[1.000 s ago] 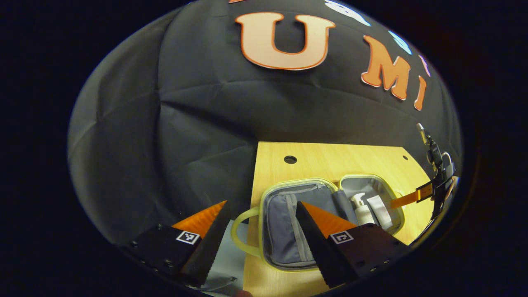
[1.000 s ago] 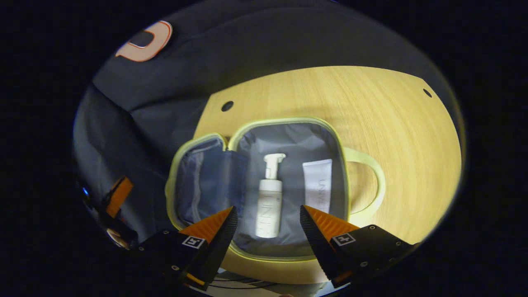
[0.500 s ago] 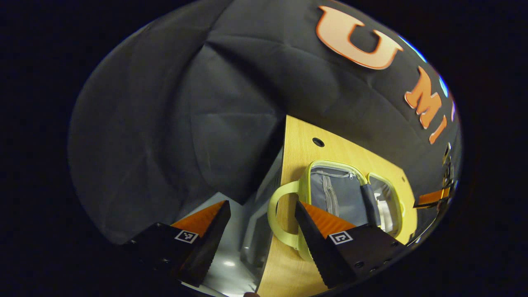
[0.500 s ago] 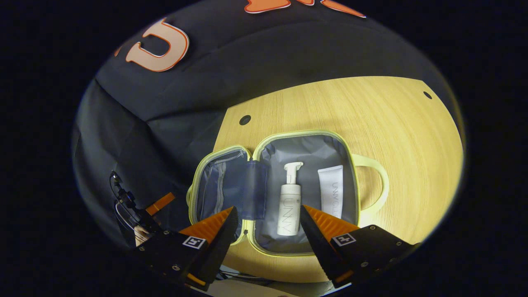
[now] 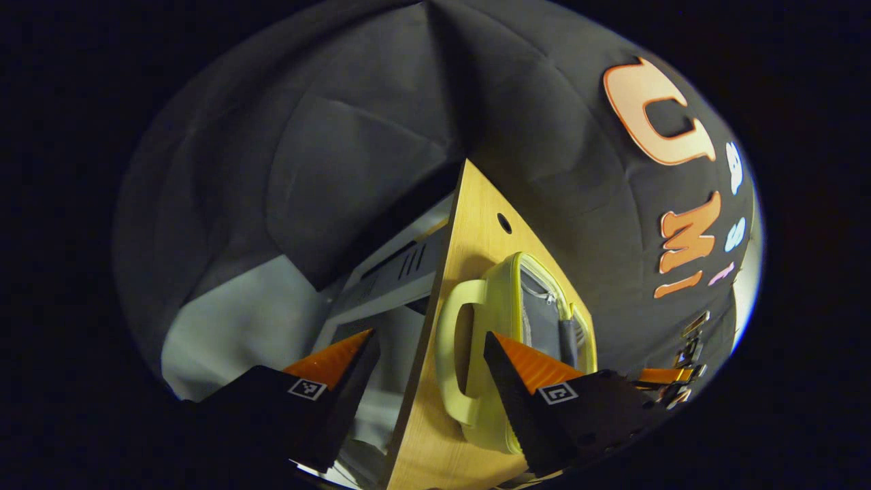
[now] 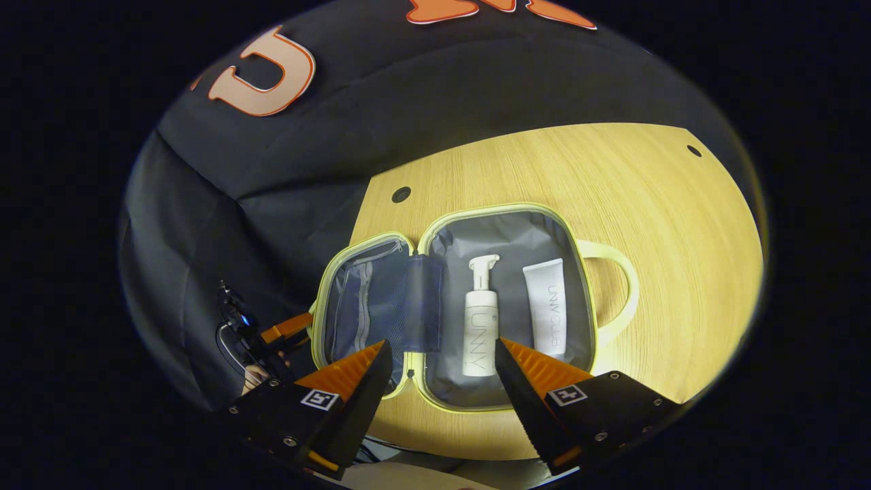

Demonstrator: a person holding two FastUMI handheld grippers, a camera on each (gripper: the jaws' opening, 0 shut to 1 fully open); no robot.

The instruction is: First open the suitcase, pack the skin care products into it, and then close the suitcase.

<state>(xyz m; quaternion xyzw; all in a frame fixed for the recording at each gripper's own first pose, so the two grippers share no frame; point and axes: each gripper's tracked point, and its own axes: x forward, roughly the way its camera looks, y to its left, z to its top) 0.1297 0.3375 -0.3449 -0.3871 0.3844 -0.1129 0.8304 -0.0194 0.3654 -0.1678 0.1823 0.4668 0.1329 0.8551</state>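
Observation:
The yellow-green suitcase (image 6: 503,218) lies open flat on the wooden table (image 6: 653,204). Its right half holds a white pump bottle (image 6: 480,327) and a white tube (image 6: 548,306), lying side by side. My right gripper (image 6: 442,347) hovers open above the near rim, with nothing held. In the left gripper view the suitcase (image 5: 537,306) is seen edge-on from the table's side. Its looped handle (image 5: 456,354) shows in the gap of my open left gripper (image 5: 429,340), close to one finger. Contact cannot be told. The left gripper (image 6: 279,330), held by a hand, sits left of the lid half (image 6: 364,306).
The table's side edge (image 5: 425,320) runs between my left fingers, with a grey metal frame (image 5: 398,269) and pale floor (image 5: 224,320) below it. A cable hole (image 6: 401,194) lies behind the suitcase. The second handle (image 6: 622,292) rests on bare wood to the right.
My left gripper has swung down to the table's side edge and rolled, so the suitcase now looks edge-on with its handle between the fingers. The right gripper has barely moved.

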